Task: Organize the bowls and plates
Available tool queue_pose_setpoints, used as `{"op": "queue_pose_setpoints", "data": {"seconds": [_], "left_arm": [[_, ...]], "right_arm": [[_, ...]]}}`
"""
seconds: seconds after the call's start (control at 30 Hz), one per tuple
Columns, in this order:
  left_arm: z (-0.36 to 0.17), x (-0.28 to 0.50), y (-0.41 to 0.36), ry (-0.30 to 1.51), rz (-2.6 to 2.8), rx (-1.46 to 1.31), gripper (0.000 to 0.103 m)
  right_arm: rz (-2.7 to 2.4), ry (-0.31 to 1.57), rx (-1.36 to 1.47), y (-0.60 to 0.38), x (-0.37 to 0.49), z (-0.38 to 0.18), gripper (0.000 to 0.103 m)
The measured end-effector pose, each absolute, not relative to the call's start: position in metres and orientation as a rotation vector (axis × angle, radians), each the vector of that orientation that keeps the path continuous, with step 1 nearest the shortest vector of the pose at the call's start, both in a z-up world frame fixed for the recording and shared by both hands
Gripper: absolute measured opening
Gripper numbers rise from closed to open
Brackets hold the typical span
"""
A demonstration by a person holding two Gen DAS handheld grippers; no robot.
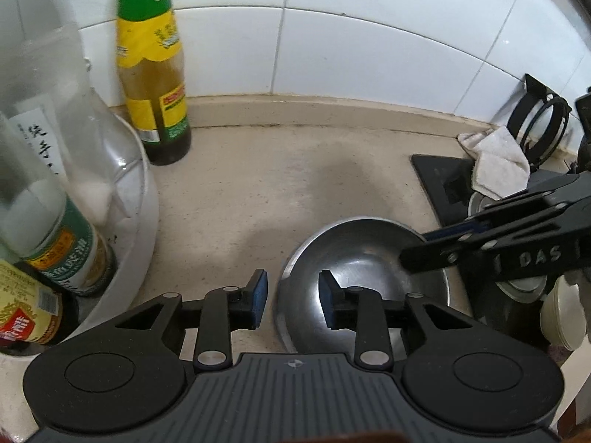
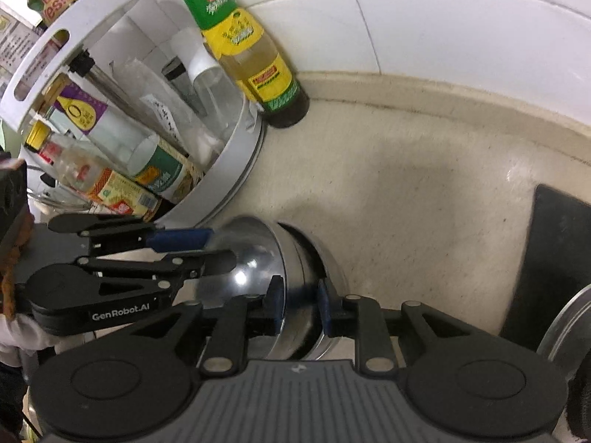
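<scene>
A shiny steel bowl point(image 1: 364, 258) sits on the beige counter, nested in another steel dish point(image 2: 325, 269) beneath it. My left gripper point(image 1: 293, 299) straddles the bowl's near rim, one pad outside and one inside, with a gap showing beside the rim. In the right wrist view the left gripper point(image 2: 207, 247) reaches in from the left over the bowl point(image 2: 255, 262). My right gripper point(image 2: 299, 308) straddles the opposite rim of the stacked bowls, pads close against the metal. It appears in the left wrist view point(image 1: 421, 247) coming from the right.
A white round condiment rack point(image 2: 236, 155) full of bottles stands at the left. A green-and-yellow sauce bottle point(image 1: 153, 74) stands against the tiled wall. A black stove point(image 1: 443, 181) with a white cloth point(image 1: 495, 162) lies at right, and a pale bowl point(image 1: 561, 317) sits beside it.
</scene>
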State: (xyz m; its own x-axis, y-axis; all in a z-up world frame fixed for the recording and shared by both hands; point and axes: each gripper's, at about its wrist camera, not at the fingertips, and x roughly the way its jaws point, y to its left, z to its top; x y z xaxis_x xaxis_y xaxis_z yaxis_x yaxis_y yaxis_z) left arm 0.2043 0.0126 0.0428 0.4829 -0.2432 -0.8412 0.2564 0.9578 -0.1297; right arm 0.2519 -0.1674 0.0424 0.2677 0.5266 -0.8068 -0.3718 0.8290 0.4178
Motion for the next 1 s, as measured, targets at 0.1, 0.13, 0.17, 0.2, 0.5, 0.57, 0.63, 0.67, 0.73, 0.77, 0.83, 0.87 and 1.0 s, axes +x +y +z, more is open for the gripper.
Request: {"op": "queue_pose_setpoints", "data": {"seconds": [0.1,0.13,0.17,0.2,0.5,0.57,0.63,0.67,0.73,0.77,0.83,0.87,1.0], "left_arm": [[0.044,0.202,0.022,1.008,-0.305,-0.019,0.041],[0.044,0.200,0.025,1.000,-0.310,-0.033,0.042],[0.043,0.198,0.028,0.987,-0.313,-0.042,0.046],[0.043,0.195,0.031,0.978,-0.317,-0.044,0.051],[0.028,0.160,0.050,0.865,-0.365,0.011,0.062],[0.024,0.154,0.053,0.842,-0.384,0.008,0.068],[0.023,0.150,0.056,0.829,-0.405,0.000,0.068],[0.022,0.148,0.057,0.821,-0.415,-0.004,0.069],[0.022,0.144,0.059,0.799,-0.426,-0.005,0.069],[0.022,0.142,0.059,0.785,-0.438,0.003,0.070],[0.023,0.137,0.061,0.756,-0.463,0.021,0.073],[0.023,0.134,0.062,0.741,-0.482,0.030,0.078],[0.015,0.128,0.063,0.720,-0.562,0.064,0.079]], "right_arm": [[0.604,1.120,0.155,-0.173,0.249,0.049,0.022],[0.602,1.117,0.163,-0.175,0.249,0.050,0.022],[0.600,1.112,0.167,-0.177,0.248,0.051,0.022],[0.595,1.106,0.171,-0.179,0.247,0.052,0.022],[0.586,1.139,0.274,-0.188,0.251,0.035,0.026],[0.596,1.150,0.280,-0.186,0.251,0.033,0.033],[0.593,1.150,0.273,-0.183,0.251,0.031,0.035],[0.594,1.151,0.272,-0.182,0.251,0.031,0.036],[0.592,1.153,0.277,-0.179,0.252,0.031,0.038],[0.589,1.152,0.278,-0.178,0.252,0.030,0.039],[0.585,1.146,0.267,-0.175,0.251,0.030,0.040],[0.585,1.142,0.258,-0.174,0.250,0.031,0.041],[0.587,1.129,0.228,-0.169,0.247,0.031,0.046]]}}
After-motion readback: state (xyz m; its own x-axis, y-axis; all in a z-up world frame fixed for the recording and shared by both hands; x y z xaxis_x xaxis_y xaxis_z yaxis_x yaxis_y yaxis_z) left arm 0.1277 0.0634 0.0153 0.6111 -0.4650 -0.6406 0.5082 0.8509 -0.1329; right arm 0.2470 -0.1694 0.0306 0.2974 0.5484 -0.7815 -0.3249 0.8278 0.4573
